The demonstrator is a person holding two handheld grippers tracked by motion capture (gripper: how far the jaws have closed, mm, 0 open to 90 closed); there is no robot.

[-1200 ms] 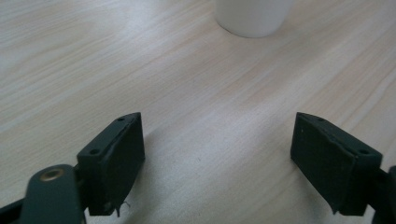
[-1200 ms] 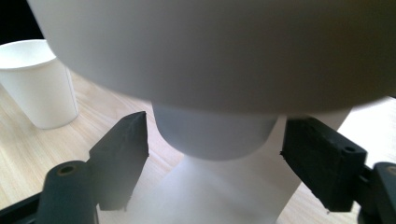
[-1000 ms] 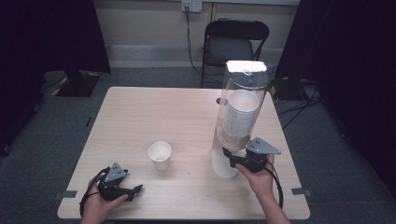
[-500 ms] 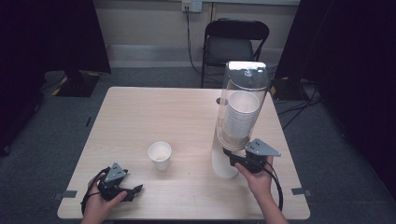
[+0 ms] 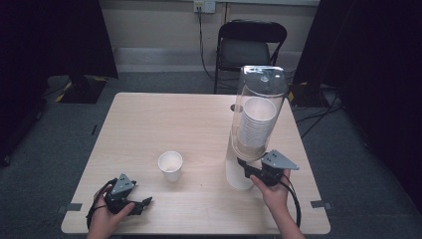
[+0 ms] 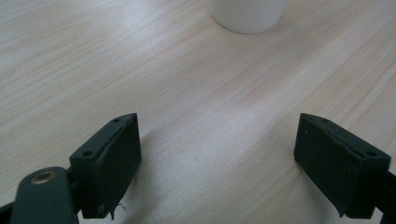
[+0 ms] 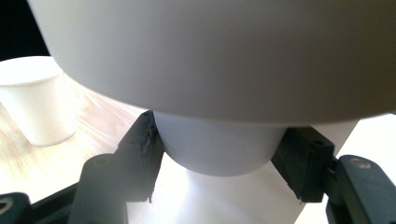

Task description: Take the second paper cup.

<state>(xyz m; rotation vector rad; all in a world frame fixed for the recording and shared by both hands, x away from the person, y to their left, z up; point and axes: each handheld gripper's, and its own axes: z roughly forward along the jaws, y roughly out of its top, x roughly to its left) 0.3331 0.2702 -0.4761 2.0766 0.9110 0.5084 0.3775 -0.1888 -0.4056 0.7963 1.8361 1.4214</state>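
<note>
at the left, left gripper (image 5: 130,203) resting low at the near edge of the table (image 5: 149,119), jaws wide apart, nothing between them, only bare wood in the left gripper view. a little ahead of it, one loose paper cup (image 5: 170,166) standing upright, well apart from the dispenser.

at the right, tall clear cup dispenser (image 5: 254,124) standing on its white base, with a stack of cups (image 5: 256,127) inside. right gripper (image 5: 247,168) reaching under the tube, jaws just closed onto the bottom cup (image 7: 217,147); pads (image 7: 148,156) pressing both sides of the part hanging below the dispenser mouth.

probably the step in hand: pulling one cup out from below. better to pull straight down along the tube, not sideways, and to keep the squeeze light, because thin paper dents easily. grip placed rather near the bottom of the cup, so some risk of slipping off.

in the way: little room between the cup and the white base below, so maybe necessary to tilt outward after release. tall dispenser possibly tipping if pulled crookedly. behind the table, a black folding chair (image 5: 251,47), no obstacle.
</note>
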